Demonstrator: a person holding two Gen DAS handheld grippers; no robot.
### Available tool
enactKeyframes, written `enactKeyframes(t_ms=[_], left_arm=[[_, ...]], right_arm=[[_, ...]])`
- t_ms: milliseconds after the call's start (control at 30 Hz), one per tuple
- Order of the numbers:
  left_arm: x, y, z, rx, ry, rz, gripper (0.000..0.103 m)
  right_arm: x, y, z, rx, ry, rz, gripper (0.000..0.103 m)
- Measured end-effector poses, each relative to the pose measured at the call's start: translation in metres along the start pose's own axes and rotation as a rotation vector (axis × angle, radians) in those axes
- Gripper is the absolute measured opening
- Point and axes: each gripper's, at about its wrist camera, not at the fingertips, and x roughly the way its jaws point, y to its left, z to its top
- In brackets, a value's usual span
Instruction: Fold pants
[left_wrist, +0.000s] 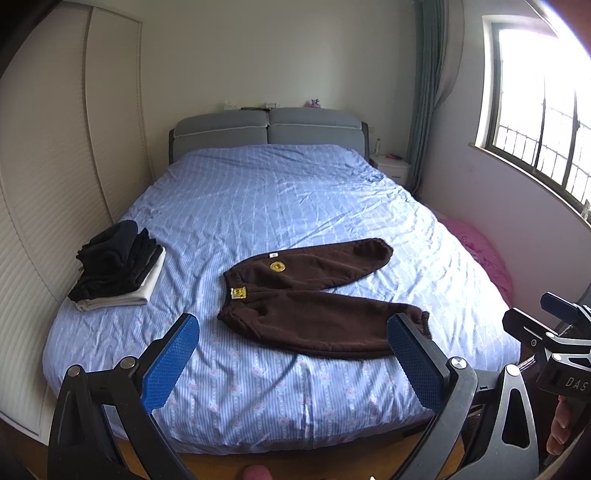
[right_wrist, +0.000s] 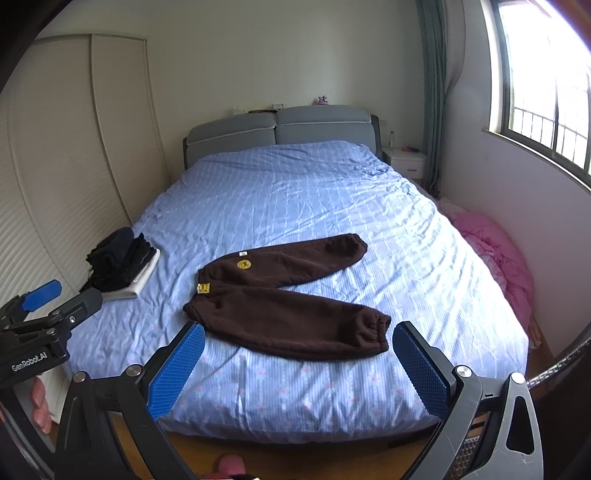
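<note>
Now both my left claw (left_wrist: 291, 347) and right claw (right_wrist: 297, 354) hang released, short of the bed (right_wrist: 295, 391). Judging by the splayed brown pants (right_wrist: 280, 295) mid-frame, I should pinch the near leg's cuff and waistband together.

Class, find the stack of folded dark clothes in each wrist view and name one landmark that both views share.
Left wrist: the stack of folded dark clothes lies at middle left, near the bed's left edge, left of the brown pants.
Right wrist: the stack is again at middle left, beyond the left gripper.
Shared landmark: the grey headboard.
</note>
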Motion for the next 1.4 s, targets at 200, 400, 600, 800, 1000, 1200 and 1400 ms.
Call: enactKeyframes(t_ms=[200, 400, 600, 800, 1000, 1200, 1400], left_arm=[[0.034, 0.027, -0.005, -0.039, 0.082, 0.028, 0.103], [0.089, 0.071, -0.010, -0.077, 0.173, 0.074, 0.103], [0.187, 0.107, -0.002, -0.091, 0.304, 0.019, 0.103], [0.272, 0.126, -0.013, -0.108, 0.454, -0.032, 0.103], [0.356, 0.136, -0.044, -0.115, 0.600, -0.035, 0.103], [0.414, 0.133, -0.066, -0.126, 0.692, -0.044, 0.102], [0.460, 0.142, -0.090, -0.345, 0.819, -0.133, 0.100]], right_arm=[[0.041, 0.013, -0.004, 0.018, 0.078, 0.019, 0.103], [0.108, 0.032, -0.007, 0.055, 0.201, 0.045, 0.103], [0.184, 0.054, -0.004, 0.090, 0.295, 0.001, 0.103], [0.260, 0.057, -0.017, 0.227, 0.396, -0.053, 0.103], [0.328, 0.040, -0.055, 0.398, 0.532, -0.112, 0.102], [0.375, 0.012, -0.096, 0.533, 0.646, -0.162, 0.100], [0.407, -0.016, -0.122, 0.667, 0.682, -0.164, 0.097]])
